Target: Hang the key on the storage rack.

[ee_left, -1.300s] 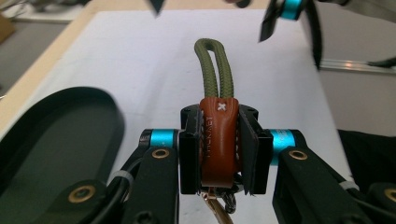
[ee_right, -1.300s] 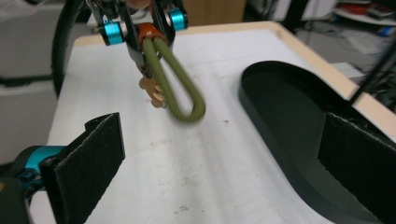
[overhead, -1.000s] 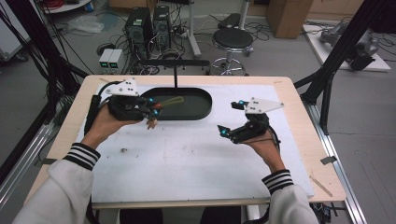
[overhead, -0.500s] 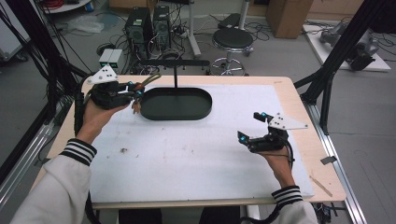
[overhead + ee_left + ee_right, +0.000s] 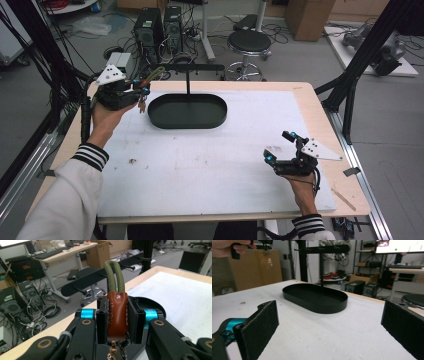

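Note:
My left gripper (image 5: 141, 91) is raised over the table's far-left corner, just left of the black oval tray (image 5: 187, 124). It is shut on a keychain: in the left gripper view the brown leather tab (image 5: 117, 315) is squeezed between the two pads, an olive cord loop (image 5: 113, 275) stands above them, and a metal clasp (image 5: 113, 352) hangs below. My right gripper (image 5: 279, 146) sits low over the near-right part of the white mat, open, with nothing between its pads (image 5: 260, 322). It faces the tray (image 5: 324, 308).
A black stand with a pegged crossbar (image 5: 187, 67) rises from the tray's far side. The mat (image 5: 200, 170) covers most of the tabletop. Black frame posts (image 5: 350, 85) flank the table. A stool and computers stand behind it.
The left gripper has carried the keychain from above the tray's left end leftward and up to the table's far-left corner. The right gripper has moved right, toward the near edge, and lower.

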